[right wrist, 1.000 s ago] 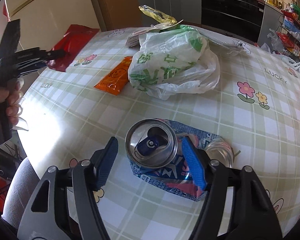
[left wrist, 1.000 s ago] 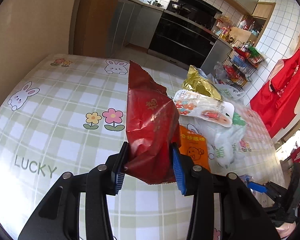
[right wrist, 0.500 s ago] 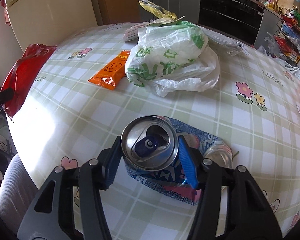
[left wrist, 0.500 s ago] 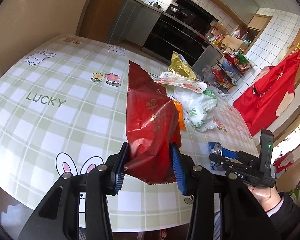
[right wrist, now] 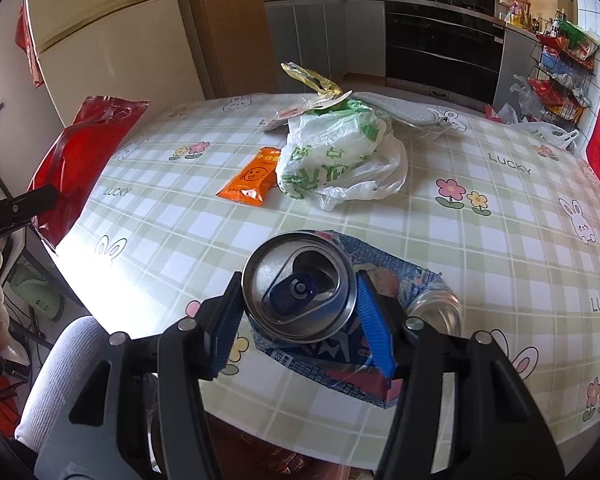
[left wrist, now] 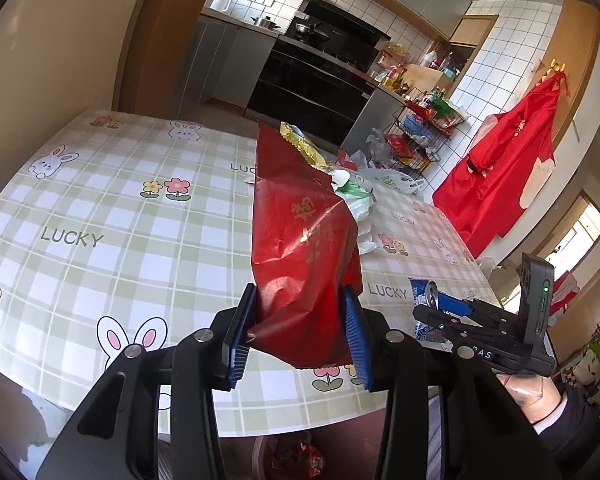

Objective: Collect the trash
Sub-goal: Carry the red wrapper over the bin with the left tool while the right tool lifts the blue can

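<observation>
The crushed blue can (right wrist: 300,292) sits squeezed between the right gripper (right wrist: 300,320) fingers near the counter's (right wrist: 480,272) front edge, its dented body slanting beneath; it looks light, thin-walled and slippery, so gripping across the rim end seems soundest. The red snack bag (left wrist: 304,256) is pinched at its lower end by the left gripper (left wrist: 300,332), about half closed, held over the near edge; soft crinkly foil, likely almost weightless, prone to sliding. Farther in lie an orange packet (right wrist: 250,178) just beside a white plastic bag (right wrist: 336,156)
</observation>
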`<state>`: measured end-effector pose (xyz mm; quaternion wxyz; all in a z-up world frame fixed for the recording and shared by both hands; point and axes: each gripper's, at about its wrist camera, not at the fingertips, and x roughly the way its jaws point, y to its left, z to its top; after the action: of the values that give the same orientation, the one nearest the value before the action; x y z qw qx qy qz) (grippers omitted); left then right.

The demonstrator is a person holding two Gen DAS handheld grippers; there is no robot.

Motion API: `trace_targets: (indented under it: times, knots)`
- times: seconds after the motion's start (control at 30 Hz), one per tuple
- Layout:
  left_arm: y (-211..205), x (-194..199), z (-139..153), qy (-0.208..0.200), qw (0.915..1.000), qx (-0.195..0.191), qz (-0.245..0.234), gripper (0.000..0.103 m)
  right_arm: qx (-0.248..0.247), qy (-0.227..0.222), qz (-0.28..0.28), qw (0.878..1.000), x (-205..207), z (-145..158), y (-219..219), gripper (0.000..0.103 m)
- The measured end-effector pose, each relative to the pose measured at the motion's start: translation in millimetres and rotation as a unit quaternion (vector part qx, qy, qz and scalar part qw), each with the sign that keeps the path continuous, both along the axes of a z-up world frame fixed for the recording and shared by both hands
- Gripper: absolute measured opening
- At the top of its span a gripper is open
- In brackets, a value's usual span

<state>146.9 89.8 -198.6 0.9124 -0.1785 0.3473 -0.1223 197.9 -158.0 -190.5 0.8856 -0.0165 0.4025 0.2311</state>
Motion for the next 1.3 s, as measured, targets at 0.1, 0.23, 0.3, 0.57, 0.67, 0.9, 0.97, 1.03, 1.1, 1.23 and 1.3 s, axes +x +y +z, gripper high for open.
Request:
trace_targets:
  times: [0.1, 0.23, 0.3, 0.57, 0.67, 0.9, 0.97, 1.03, 1.1, 1.23, 1.3]
  knots:
    - [0.8, -14.7, 10.4, -0.01, 0.9999, -0.005, 0.007, 0.041, 0.007, -0.01, 0.004, 1.0, -20.0, 13.8, -3.5, 0.056]
    - [0.3, -38.3, 22.6, -0.022, 0.9996, -0.007, 0.015, 0.041, 0.02, -0.021, 0.009, 1.0, -48.0, 30.9, -5.6, 0.056]
    - [-1.8, -51.5, 29.9, -0.03, 0.9994, -0.005, 0.017, 0.041, 0.024, -0.027, 0.016, 0.999, -63.9, 39.0, -5.2, 0.056]
    - [-2.1, -96.3, 45.7, -0.044, 0.9988, -0.003, 0.023, 0.041, 0.035, -0.031, 0.036, 0.998, -119.6, 55.7, -5.3, 0.056]
    - [-5.1, -107.9, 50.4, -0.05, 0.9985, -0.003, 0.021, 0.041, 0.04, -0.025, 0.039, 0.998, -131.9, 56.6, -7.4, 0.056]
    - [-13.3, -117.4, 50.4, -0.052, 0.9986, -0.005, 0.007, 0.041, 0.045, -0.001, 0.047, 0.998, -141.2, 47.6, -6.7, 0.056]
    - [-15.4, -115.3, 48.2, -0.049, 0.9988, -0.003, 0.003, 0.041, 0.046, 0.005, 0.051, 0.998, -140.6, 44.5, -4.5, 0.056]
    - [-17.4, -112.8, 45.1, -0.045, 0.999, -0.005, -0.003, 0.041, 0.044, 0.004, 0.054, 0.998, -139.1, 42.1, -2.5, 0.056]
    - [-21.6, -110.7, 41.5, -0.039, 0.9991, -0.006, -0.016, 0.041, 0.045, 0.002, 0.051, 0.998, -137.4, 42.0, -3.4, 0.056]
    - [-42.9, -107.2, 25.9, -0.003, 0.9969, 0.003, -0.079, 0.042, 0.051, -0.007, 0.032, 0.998, -131.0, 47.0, -14.9, 0.056]
    - [-57.3, -103.5, 9.3, 0.034, 0.9926, 0.011, -0.116, 0.042, 0.054, -0.012, 0.021, 0.998, -127.7, 50.3, -22.6, 0.056]
